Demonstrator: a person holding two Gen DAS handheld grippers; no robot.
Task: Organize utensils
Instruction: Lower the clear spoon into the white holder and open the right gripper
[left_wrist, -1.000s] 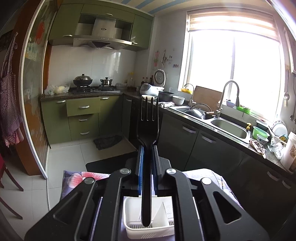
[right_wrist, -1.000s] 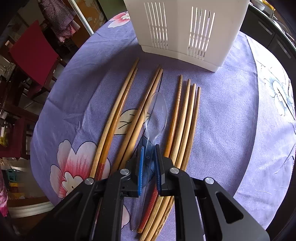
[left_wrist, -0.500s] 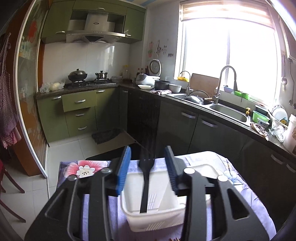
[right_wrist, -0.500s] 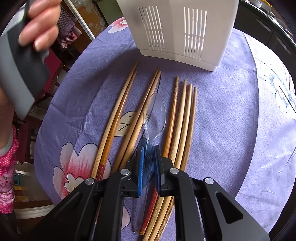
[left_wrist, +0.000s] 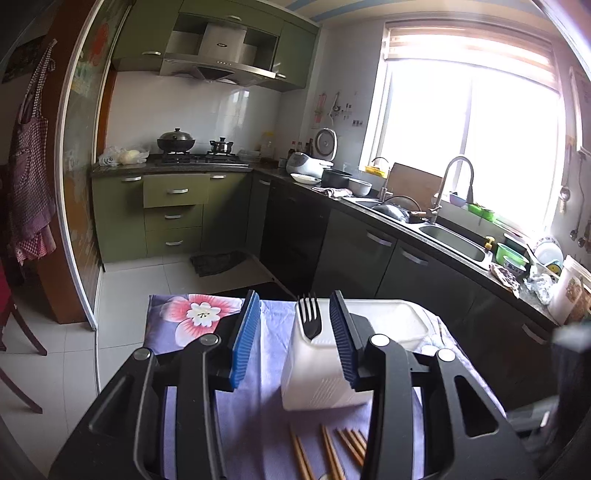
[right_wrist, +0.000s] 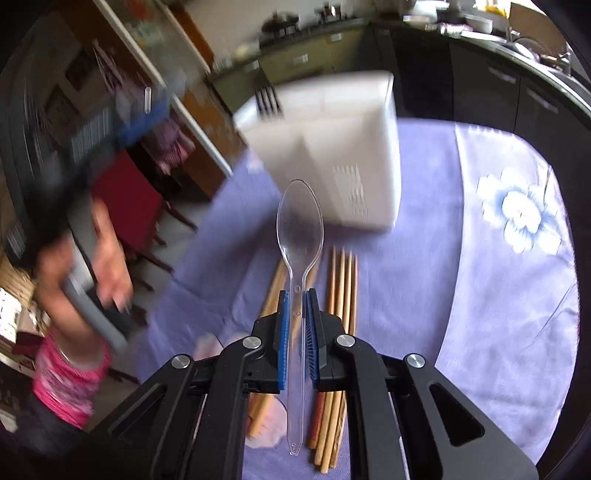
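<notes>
the right tongs are clenched on the thin handle of a clear plastic spoon, which is lifted off the surface; its bowl points forward, toward the white utensil holder, and the end of its handle sticks out behind the blue pads. under the spoon, the wooden chopsticks lie side by side on the purple flowered cloth that covers the surface, just in front of the holder. the left tongs are released, with a clear gap between their blue pads and nothing between them. in the left wrist view the holder stands on the cloth just ahead of the right pad, and a black plastic fork stands upright in it, tines up, at the near left corner. some chopstick ends show on the cloth below the holder. in the right wrist view the same fork shows at the far left of the holder, and the person's left hand, blurred, holds the grey handle of the other tool at the left, beside the surface. the right wrist view is blurred, so i cannot tell which compartment holds the fork.
</notes>
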